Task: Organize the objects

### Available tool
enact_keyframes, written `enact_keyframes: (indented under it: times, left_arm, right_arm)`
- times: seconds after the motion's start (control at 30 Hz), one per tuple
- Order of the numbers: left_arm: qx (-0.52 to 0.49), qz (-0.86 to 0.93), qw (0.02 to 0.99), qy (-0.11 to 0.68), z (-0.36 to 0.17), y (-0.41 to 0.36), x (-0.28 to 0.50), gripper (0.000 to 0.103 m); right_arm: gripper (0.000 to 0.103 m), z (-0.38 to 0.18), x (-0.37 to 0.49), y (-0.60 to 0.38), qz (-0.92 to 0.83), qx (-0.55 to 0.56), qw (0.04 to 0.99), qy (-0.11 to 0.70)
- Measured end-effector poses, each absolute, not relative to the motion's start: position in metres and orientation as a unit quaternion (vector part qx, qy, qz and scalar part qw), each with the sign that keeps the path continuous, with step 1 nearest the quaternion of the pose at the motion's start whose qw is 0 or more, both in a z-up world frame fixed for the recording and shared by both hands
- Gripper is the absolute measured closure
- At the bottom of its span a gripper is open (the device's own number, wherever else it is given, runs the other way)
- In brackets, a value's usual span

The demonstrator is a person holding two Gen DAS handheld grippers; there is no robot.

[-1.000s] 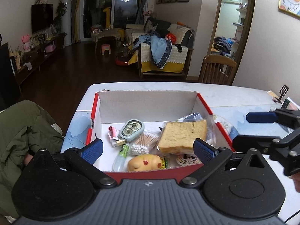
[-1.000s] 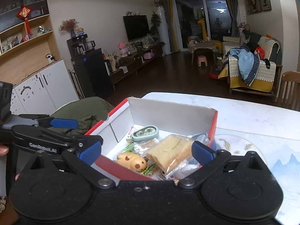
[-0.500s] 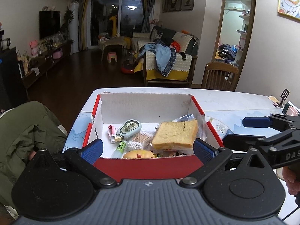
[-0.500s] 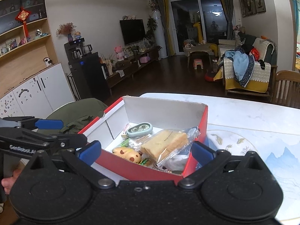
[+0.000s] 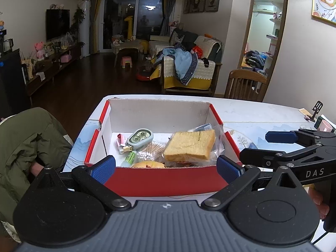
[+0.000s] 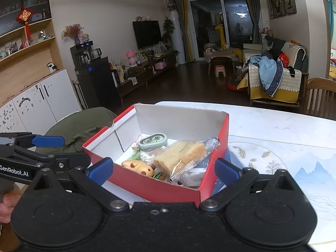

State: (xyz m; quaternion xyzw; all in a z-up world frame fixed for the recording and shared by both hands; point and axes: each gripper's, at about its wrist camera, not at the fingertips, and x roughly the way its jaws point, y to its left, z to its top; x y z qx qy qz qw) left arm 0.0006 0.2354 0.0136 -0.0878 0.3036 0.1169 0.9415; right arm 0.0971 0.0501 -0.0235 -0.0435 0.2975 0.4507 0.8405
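A red cardboard box (image 5: 163, 180) (image 6: 151, 187) with a white inside stands on the table. It holds a bagged bread slice (image 5: 190, 146) (image 6: 180, 157), a mint correction-tape case (image 5: 140, 138) (image 6: 152, 141), cotton swabs (image 5: 147, 154), a green tube (image 5: 130, 158) and a yellow spotted toy (image 6: 138, 167). My left gripper (image 5: 166, 169) is open and empty, just in front of the box's near wall. My right gripper (image 6: 163, 169) is open and empty at the box's near right corner. Each gripper shows in the other's view.
The white table (image 6: 283, 130) with a landscape print extends to the right. A green jacket (image 5: 25, 138) hangs on a chair at the left. A wooden chair (image 5: 245, 88) stands behind the table. Small items and a pink cup (image 5: 325, 126) sit at the far right.
Both grippers have pulled back and away from the box, so it looks farther off and lower in both views. Both stay open and empty.
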Motion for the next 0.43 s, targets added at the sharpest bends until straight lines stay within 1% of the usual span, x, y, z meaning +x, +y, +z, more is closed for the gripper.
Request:
enact_keyframes:
  times: [0.43]
  left_arm:
    - [-0.080,0.118,0.943,0.300,0.011,0.226,-0.004,0.000]
  right_arm:
    - [0.000,-0.030,0.098,0.035,0.439,-0.039,0.844,0.305]
